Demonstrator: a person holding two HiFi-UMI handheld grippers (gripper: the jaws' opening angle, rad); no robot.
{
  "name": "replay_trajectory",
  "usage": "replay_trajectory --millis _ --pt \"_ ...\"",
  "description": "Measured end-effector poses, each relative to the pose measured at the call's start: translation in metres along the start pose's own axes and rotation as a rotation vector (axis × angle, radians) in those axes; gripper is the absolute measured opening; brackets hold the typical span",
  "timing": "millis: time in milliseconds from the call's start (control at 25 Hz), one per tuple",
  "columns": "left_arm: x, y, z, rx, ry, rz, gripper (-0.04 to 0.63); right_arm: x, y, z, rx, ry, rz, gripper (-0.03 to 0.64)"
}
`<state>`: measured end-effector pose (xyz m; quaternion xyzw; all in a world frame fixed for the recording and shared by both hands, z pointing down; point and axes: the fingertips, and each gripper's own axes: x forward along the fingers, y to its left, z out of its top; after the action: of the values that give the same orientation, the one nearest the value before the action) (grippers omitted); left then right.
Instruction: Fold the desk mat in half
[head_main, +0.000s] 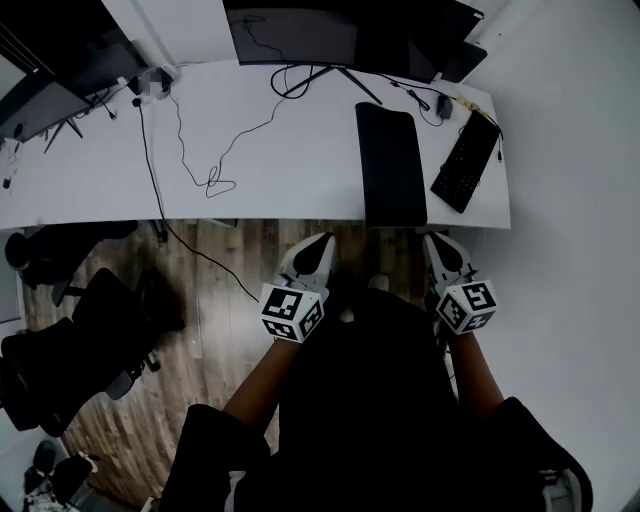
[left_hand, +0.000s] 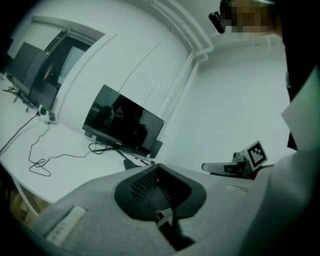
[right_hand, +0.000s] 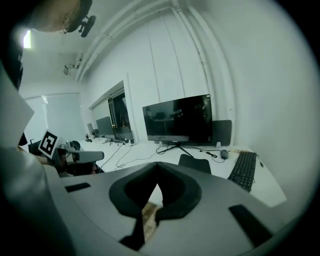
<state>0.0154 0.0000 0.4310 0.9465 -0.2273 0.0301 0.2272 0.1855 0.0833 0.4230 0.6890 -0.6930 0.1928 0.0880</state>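
- Worktop (head_main: 300, 150): long white slab, smooth and matte, straight edges, with the right end square-cut.
- Floor (head_main: 220, 330): brown wood planks with visible grain, seen below the worktop's near edge.
- Office chairs (head_main: 70, 350): black, padded, rounded shapes. They stand on the floor off the near left corner.
- Monitor (head_main: 295, 35): wide, glossy black panel on a thin splayed stand, at the middle of the far edge.
- Desk mat (head_main: 391, 165): flat matte black, a narrow rectangle with rounded corners. It lies right of centre, with its short end at the near edge and its long side running toward the far edge. Cannot tell whether it lies in two layers.
- Keyboard (head_main: 466, 160): slim, black, with a fine key grid. It sits askew just right of the mat, near the right edge.
- Left gripper (head_main: 318, 245): pale grey shell with dark ribbed pads and a black-and-white marker cube (head_main: 292, 312). It is over the floor, short of the near edge. Jaws are fully together with nothing between them.
- Right gripper (head_main: 440, 245): same build. It is just off the near edge, beside the mat's near right corner. Jaws are pressed together and empty.
- Cable (head_main: 215, 180): thin, black, looping loosely over the left-centre of the worktop.
- Mouse (head_main: 444, 106): small, dark, rounded, near the far right corner.
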Motion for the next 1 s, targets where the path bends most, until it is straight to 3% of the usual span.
replay_trajectory --millis 440,1000 --pt "-0.022 -0.018 0.012 0.112 -0.041 0.060 0.021 -0.025 0.030 0.020 -0.082 -0.094 0.027 0.002" --pt "-0.034 -0.007 -0.002 0.124 -0.015 0.079 0.021 -0.039 0.035 0.006 -0.076 -0.107 -0.017 0.002"
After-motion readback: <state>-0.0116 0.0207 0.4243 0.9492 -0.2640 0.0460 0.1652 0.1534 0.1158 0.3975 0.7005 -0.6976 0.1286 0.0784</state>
